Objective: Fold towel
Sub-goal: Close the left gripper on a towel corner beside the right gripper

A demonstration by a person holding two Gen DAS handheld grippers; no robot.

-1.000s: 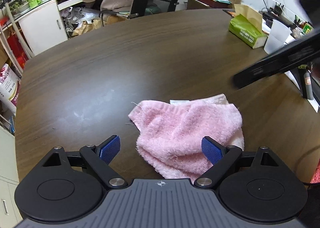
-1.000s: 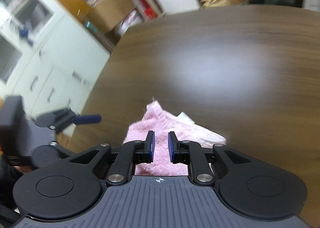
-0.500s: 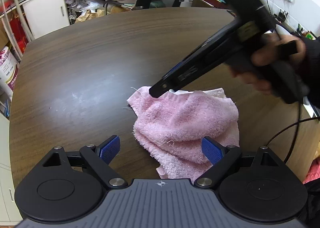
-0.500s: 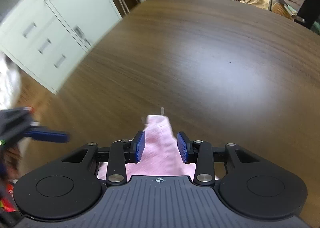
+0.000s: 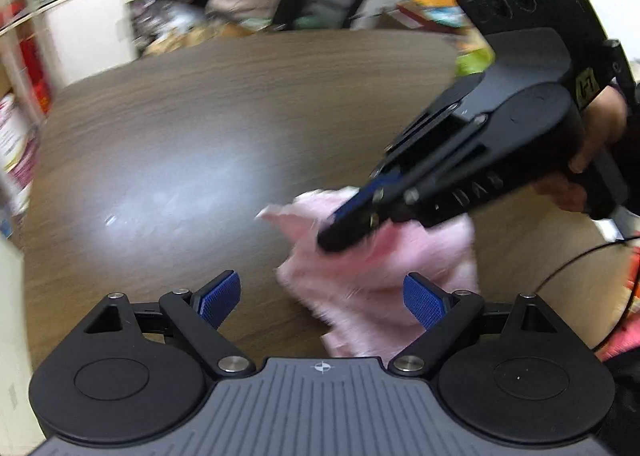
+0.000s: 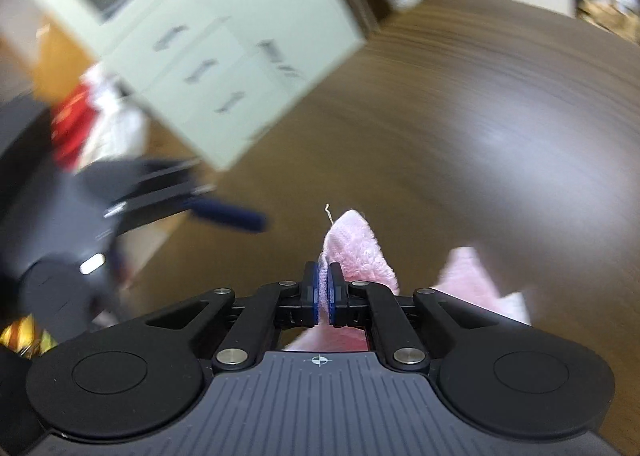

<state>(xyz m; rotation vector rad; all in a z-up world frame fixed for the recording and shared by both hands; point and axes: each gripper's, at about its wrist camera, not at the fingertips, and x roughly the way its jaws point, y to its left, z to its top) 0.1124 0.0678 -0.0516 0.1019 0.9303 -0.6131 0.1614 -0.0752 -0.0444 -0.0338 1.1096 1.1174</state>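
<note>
1. Pinching a corner of the pink towel, the right gripper has its blue pads drawn nearly together with a thin layer of cloth between them — a tongue of towel stands up just beyond the fingertips, a loose thread at its tip.

2. The towel lies bunched on the dark wooden table, near the person's edge and not yet spread flat. In the left wrist view it sits ahead and to the right of the left gripper, its near hem reaching down between the two fingers toward the right-hand pad.

3. The left gripper is spread wide and holds nothing; its pads straddle bare table on one side and towel on the other.

4. The relation that matters — the free part of the towel is just in front of the left gripper and slightly to its right, while the right gripper comes in from the right above the heap. The left is the nearer tool to the unheld near edge.

5. Crumpled as it is, the towel shows no clear long axis; the heap runs roughly from near-right to far-left, with a loose corner pointing left across the table. Blur keeps finer folds from being read.

6. My judgement: the next move needs the left gripper to shift right and close on a second corner so the cloth can be stretched open.
</note>
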